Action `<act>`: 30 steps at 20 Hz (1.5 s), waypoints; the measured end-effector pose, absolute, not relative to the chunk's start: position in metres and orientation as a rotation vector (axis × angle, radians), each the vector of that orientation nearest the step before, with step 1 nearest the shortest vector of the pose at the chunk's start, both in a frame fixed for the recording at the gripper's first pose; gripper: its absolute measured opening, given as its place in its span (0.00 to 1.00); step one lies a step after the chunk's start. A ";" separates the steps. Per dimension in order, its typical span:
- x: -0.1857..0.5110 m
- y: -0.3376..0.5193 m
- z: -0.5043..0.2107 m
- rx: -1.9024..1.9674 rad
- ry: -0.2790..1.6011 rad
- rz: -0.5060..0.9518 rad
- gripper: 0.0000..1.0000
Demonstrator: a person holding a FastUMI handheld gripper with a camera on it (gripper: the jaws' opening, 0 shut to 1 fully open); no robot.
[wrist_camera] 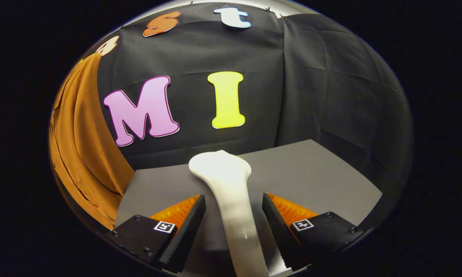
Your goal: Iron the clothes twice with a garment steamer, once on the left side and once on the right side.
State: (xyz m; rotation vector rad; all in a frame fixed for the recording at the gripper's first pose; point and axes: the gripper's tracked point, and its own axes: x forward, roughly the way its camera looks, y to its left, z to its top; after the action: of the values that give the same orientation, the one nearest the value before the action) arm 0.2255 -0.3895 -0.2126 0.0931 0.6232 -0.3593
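Between my two fingers lies the white garment steamer [231, 192], handle running back toward me and its broad head pointing ahead across the grey table [331, 173]. My gripper [234, 215] stands fairly wide: a gap shows on either side of the handle, so neither finger presses on it that I can see. The brown garment [81, 146] hangs off to the left against the black booth wall [323, 84], well apart from the steamer head. From here, I judge the main risk is the grasp. The handle looks smooth and rounded, and it tapers, so closing off-centre could let it roll or squirt out, or twist in the fingers once lifted, leaving the head turned away from the cloth. The second risk is the reach: the garment hangs loose in folds, and pushing the head in too hard could bunch or drag the fabric, or swing it aside, rather than gliding down it. By my count: one steamer, one garment, one table, two fingers on one gripper.
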 end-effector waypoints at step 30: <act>0.167 -0.239 -0.074 0.065 0.280 -0.373 0.45</act>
State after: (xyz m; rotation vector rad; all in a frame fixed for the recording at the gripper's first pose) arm 0.1674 -0.2385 -0.0736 0.0652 0.2803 -0.3731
